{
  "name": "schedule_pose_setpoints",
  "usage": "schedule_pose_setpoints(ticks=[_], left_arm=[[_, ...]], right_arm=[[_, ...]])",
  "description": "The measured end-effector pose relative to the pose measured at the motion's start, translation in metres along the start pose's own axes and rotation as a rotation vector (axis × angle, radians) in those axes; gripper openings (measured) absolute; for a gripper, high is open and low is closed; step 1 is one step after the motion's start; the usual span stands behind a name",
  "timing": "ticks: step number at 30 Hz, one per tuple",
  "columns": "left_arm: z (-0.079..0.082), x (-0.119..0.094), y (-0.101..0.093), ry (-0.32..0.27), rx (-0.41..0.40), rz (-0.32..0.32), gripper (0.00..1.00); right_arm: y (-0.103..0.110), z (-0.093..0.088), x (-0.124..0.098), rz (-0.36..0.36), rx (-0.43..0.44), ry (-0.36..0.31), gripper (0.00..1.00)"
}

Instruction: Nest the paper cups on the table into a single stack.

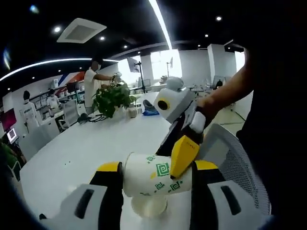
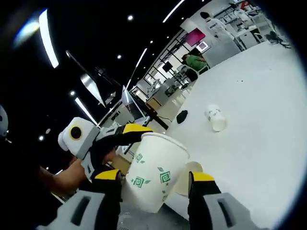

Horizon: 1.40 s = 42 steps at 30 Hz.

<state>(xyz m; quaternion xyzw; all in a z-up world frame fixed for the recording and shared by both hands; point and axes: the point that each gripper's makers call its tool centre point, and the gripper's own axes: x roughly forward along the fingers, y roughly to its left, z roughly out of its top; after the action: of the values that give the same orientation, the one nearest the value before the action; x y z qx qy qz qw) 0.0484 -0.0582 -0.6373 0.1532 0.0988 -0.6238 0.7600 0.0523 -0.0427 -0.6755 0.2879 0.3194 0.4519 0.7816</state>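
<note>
A white paper cup with green squares [image 1: 156,175] [image 2: 156,172] is sitting between both grippers' jaws above the white table [image 1: 86,148]. The left gripper [image 1: 158,184] is closing on its sides; the right gripper [image 2: 156,179] is flanking it, contact unclear. Another cup [image 2: 216,118] is lying apart.

Left gripper [image 1: 157,184]: jaws either side of a paper cup [image 1: 156,175] lying sideways, green square marks on it. Right gripper [image 1: 184,155]: yellow tip touching that cup's side. Second cup [image 1: 148,206] beneath. White table [image 1: 91,148]; potted plant [image 1: 112,98] at far end.
</note>
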Motion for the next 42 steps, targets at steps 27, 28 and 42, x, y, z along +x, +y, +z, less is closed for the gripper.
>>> schedule_pose_setpoints(ticks=[27,28,42], left_arm=[[-0.010,0.011,-0.005,0.065,0.055,-0.055,0.47],[-0.010,0.010,-0.004,0.066,0.054,-0.057,0.47],[-0.004,-0.004,0.003,0.064,-0.124,-0.184,0.22]], right_arm=[[-0.016,-0.010,-0.004,-0.044,0.014,0.002,0.37],[-0.017,-0.010,-0.004,-0.044,0.015,0.001,0.37],[-0.010,-0.015,-0.004,-0.027,-0.145,0.008,0.37]])
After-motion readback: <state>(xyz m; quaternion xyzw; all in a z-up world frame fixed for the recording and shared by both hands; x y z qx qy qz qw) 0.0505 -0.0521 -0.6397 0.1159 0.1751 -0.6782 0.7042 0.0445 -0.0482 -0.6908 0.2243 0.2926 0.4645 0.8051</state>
